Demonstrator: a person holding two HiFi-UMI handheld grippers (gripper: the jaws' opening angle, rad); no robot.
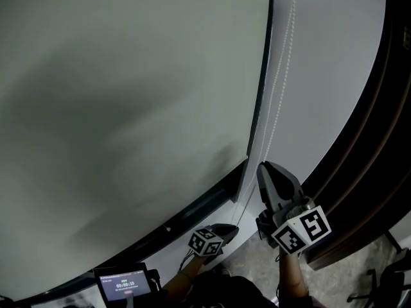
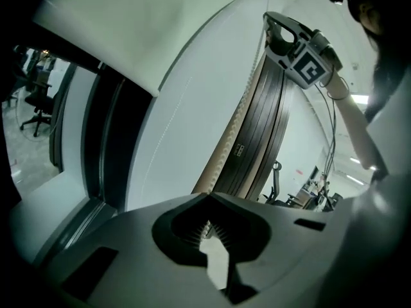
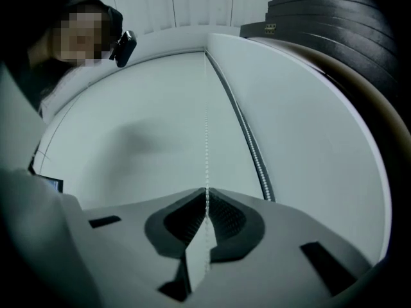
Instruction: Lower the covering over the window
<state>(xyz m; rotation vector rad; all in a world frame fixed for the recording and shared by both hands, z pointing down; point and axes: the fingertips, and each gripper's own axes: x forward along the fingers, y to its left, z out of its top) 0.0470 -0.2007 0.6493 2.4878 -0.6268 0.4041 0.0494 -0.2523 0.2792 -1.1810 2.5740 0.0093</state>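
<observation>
- While the hand-over-hand pull on the bead chain [image 1: 280,88] is in progress, the right gripper [image 3: 206,192] sits high. Its jaws are pressed together on the chain, and the beads run straight out past its fingertips.
- Below it, the left gripper [image 2: 207,227] has its jaws closed too, and a pale bit of chain seems nipped in the teeth at their tips.
- The step in hand looks like the change of grip: the upper hold is taken, and the lower hand sits low, near the dark bar [image 1: 199,205].
- The next move, as I judge it, is for the left fingers to let go. The right then draws straight down along the chain's own line, with no sideways swing.
- The chain's long axis is near upright, running from well above the right fingertips down towards the left ones.
- The blind [image 1: 128,76] lies to the left of both sets of fingers, with the chain just beside its right edge.
- I cannot tell whether the blind is fully down.
</observation>
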